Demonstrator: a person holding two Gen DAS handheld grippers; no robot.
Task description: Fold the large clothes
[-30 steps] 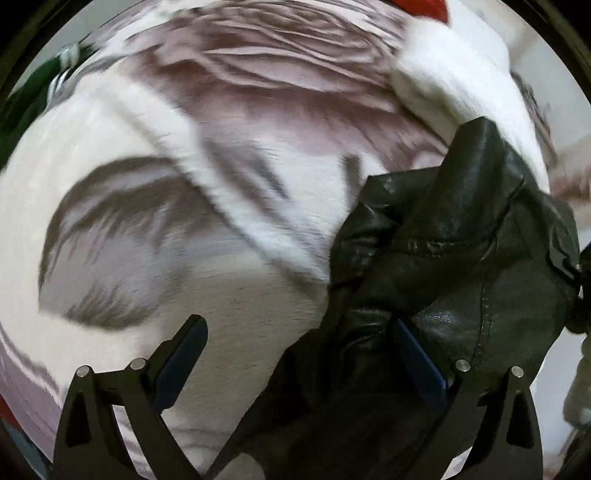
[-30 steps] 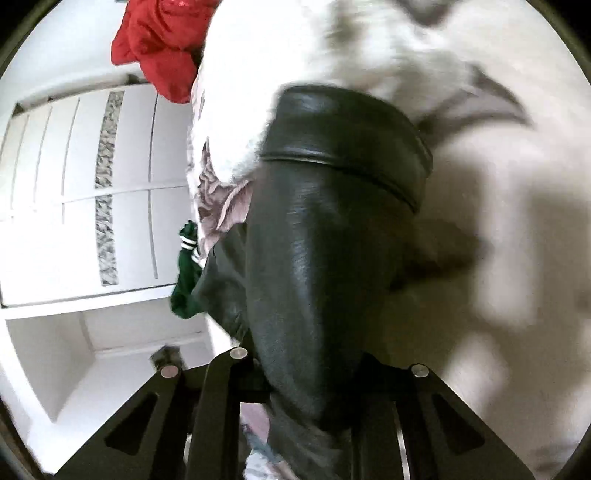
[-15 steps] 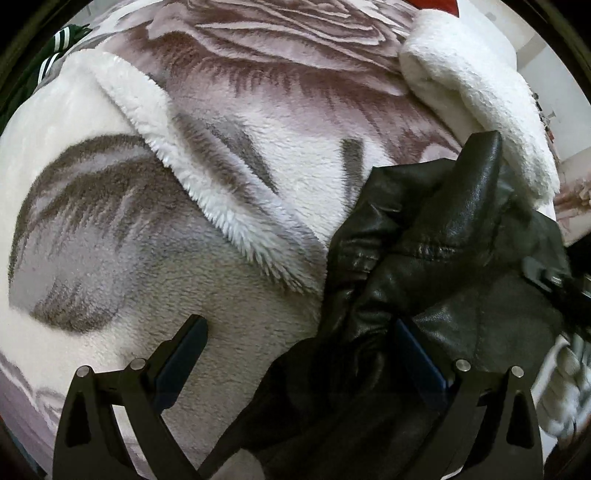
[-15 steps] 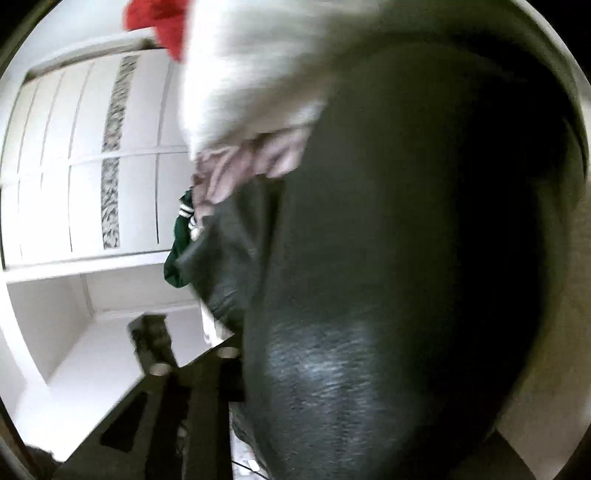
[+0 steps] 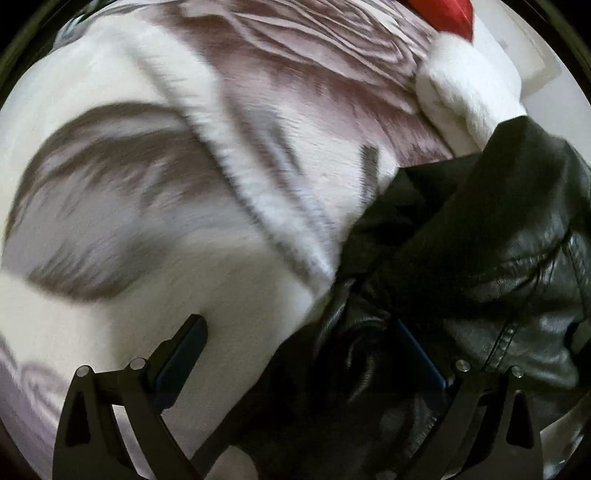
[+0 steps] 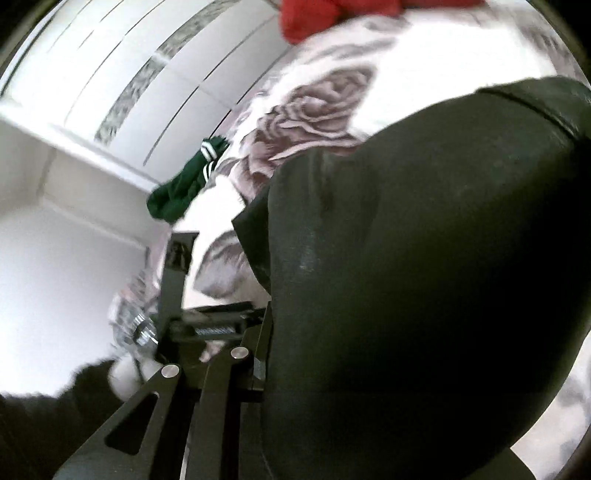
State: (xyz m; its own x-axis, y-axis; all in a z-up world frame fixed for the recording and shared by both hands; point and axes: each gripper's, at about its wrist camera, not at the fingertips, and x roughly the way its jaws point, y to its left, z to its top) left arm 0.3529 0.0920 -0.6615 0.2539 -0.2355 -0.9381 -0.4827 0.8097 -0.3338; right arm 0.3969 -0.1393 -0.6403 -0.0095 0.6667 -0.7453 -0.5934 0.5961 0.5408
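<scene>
My right gripper clamps the black leather jacket over the rose blanket, my left gripper gapes ready; mid-fold, I judge laying it flat comes next

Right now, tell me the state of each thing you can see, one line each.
Left tongs: open, jacket lying between the fingers.
Right tongs: fingertips hidden by the jacket, cannot tell.
Black leather jacket: crumpled, on the blanket.
Rose blanket: spread out, rumpled.
Green garment: bunched up.
Red garment: bunched up.
</scene>
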